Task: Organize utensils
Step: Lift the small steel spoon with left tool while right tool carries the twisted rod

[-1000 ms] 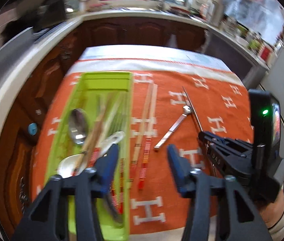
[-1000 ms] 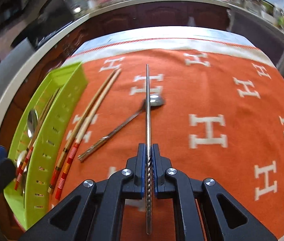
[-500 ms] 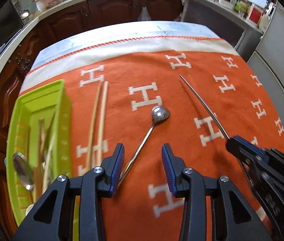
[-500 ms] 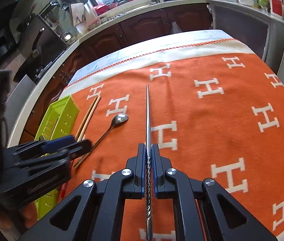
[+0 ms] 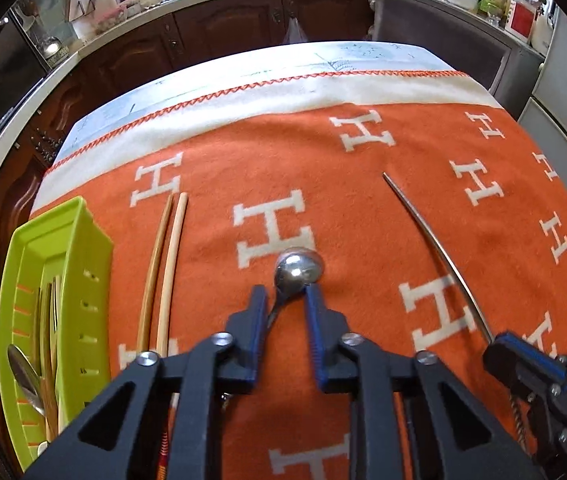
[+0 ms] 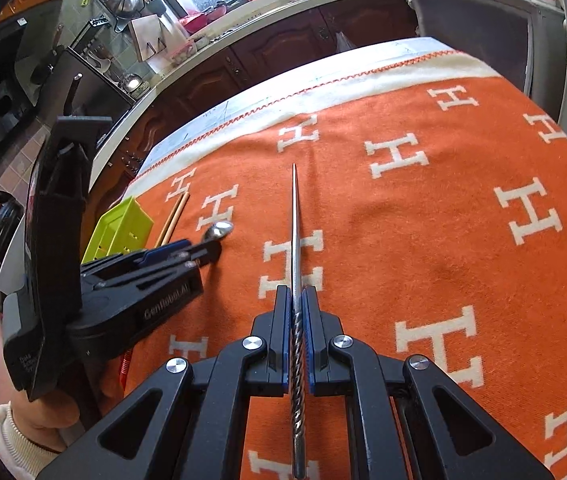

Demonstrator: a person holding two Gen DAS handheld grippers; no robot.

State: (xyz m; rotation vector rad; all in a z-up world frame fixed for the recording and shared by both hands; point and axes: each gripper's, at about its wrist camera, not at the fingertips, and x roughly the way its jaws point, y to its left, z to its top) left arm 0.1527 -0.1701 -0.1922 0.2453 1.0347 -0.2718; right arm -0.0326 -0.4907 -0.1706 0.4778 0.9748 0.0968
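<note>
Orange cloth with white letters covers the table in this kitchen, and a green tray sits at its left edge. Some spoons and sticks already lie in the tray, so part of the tidying looks done. Left out on the cloth are two wooden chopsticks just right of the tray, and a metal spoon in the middle. The left gripper has just been squeezing in around the spoon's thin neck; one pad touches it, but I cannot tell if both pinch it yet. The right gripper is clamped tight on a long metal chopstick, which sticks out toward the far side. These things all need to go in the tray, I think. The spoon's handle hides under the left gripper, and the tray's near end is cut off
</note>
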